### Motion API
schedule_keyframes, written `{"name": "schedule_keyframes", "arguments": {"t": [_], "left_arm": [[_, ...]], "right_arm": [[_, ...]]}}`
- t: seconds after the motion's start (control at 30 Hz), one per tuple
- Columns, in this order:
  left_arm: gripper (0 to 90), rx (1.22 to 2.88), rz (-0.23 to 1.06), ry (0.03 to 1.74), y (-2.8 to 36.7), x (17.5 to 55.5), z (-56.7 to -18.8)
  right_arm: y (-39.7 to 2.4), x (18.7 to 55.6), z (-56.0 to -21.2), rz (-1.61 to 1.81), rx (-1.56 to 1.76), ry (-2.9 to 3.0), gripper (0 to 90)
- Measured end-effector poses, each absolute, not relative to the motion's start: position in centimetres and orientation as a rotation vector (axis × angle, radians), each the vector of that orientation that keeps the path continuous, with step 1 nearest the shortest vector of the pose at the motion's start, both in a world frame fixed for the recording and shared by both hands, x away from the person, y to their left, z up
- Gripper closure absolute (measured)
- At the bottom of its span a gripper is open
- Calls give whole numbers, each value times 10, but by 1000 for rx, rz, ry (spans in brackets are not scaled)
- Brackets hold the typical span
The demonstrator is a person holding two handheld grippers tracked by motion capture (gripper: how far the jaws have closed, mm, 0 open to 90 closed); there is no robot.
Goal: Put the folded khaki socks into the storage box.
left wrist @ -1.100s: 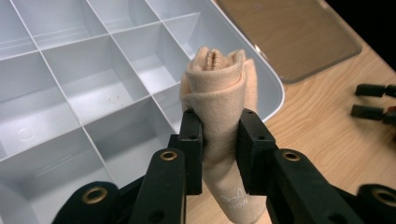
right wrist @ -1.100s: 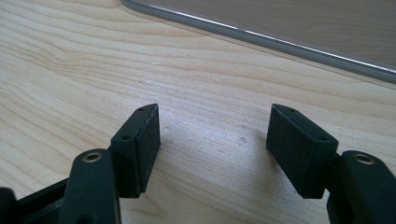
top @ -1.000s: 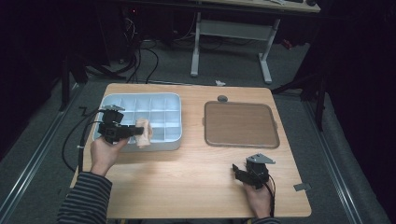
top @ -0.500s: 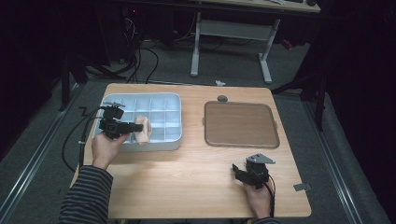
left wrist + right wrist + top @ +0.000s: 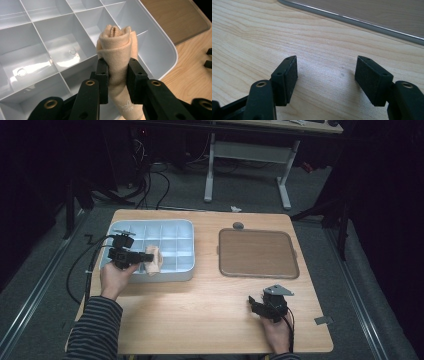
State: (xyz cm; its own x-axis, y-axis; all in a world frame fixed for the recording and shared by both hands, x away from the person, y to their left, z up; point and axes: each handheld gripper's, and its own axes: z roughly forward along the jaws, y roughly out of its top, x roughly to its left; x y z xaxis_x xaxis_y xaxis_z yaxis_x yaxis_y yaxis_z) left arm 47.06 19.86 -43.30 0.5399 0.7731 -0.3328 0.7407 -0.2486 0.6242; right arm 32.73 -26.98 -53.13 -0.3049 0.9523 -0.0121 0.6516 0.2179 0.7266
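We pinch the rolled beige sock (image 5: 117, 50) in our left gripper (image 5: 117, 80) over the front edge of the compartment tray (image 5: 170, 227); our right gripper (image 5: 325, 75) rests spread near the bench's (image 5: 200, 310) front right corner.

Divided bin (image 5: 170, 270) left of tray (image 5: 257, 254) (both on table (image 5: 200, 310))

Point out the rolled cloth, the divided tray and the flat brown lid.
rolled cloth (image 5: 115, 47), left gripper view, on its rolled top end.
divided tray (image 5: 189, 249), high view, on its right rim.
flat brown lid (image 5: 257, 253), high view, on its middle.
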Motion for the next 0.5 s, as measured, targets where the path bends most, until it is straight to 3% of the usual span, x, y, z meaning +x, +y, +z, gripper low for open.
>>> {"name": "schedule_keyframes", "arguments": {"t": [0.5], "left_arm": [[738,2020,25,1255,197,478,-446]], "right_arm": [[-269,327,-531,867,1470,2043,347]]}}
